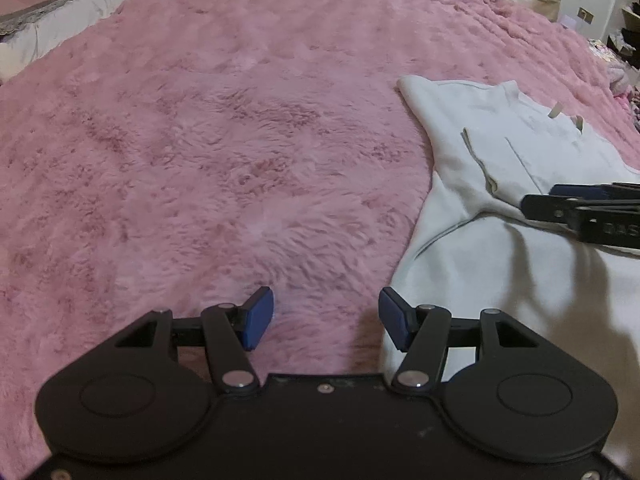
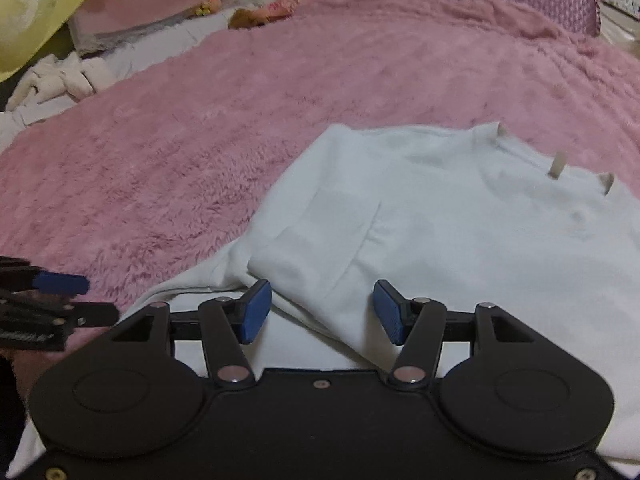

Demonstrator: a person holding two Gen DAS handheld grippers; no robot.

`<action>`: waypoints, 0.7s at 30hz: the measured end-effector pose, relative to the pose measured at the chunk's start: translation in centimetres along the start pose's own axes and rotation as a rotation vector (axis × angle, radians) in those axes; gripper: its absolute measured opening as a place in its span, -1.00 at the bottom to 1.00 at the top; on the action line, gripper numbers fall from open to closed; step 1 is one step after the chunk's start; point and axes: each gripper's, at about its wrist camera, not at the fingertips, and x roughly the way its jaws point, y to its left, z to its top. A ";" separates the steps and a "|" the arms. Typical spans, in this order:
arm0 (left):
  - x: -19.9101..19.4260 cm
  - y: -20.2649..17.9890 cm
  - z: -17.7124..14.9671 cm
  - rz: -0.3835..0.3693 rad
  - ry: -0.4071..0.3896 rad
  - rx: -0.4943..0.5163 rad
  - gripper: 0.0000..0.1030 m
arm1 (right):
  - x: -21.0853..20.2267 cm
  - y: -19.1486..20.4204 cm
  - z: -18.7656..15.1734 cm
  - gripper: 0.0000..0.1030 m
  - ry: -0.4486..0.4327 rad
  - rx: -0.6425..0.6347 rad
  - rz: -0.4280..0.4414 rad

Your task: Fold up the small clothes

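1. We see a white garment (image 2: 440,216) lying on a fluffy pink blanket (image 1: 208,152) that covers a bed; in the left wrist view the garment sits at the right side of the picture, in the right wrist view it fills the middle and right.
2. Part of the garment is folded over itself, and small tabs stand up along its far edge.
3. Our left gripper (image 1: 326,317) hovers with its jaws wide apart and nothing between them; its left blue pad is over the pink blanket, its right pad at the near edge of the garment.
4. Our right gripper (image 2: 322,310) also has its jaws apart, with a fold of the white cloth lying between and below the blue pads; we cannot tell whether the pads touch it.
5. In the left wrist view the right gripper reaches in from the right over the garment.
6. At the far left of the bed lie a white pillow (image 1: 68,20) and crumpled white cloths (image 2: 60,80).
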 end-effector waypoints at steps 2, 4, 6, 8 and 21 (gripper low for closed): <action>-0.1 0.4 0.0 -0.021 0.001 -0.016 0.16 | 0.8 0.6 -0.2 -0.20 0.026 -0.012 -0.026; -0.3 0.5 0.0 -0.042 0.000 -0.026 0.16 | 1.2 0.7 -0.4 -0.51 0.034 -0.019 -0.054; -0.5 0.4 0.0 -0.054 0.000 -0.026 0.17 | 1.0 0.4 -0.4 -0.67 0.031 0.006 -0.061; -0.7 0.3 0.0 -0.057 0.003 -0.023 0.17 | 0.7 0.2 -0.2 -0.73 0.017 0.035 -0.065; -1.0 1.4 0.1 -0.089 0.014 -0.085 0.17 | -1.2 2.6 4.1 -0.78 -0.185 0.116 -0.041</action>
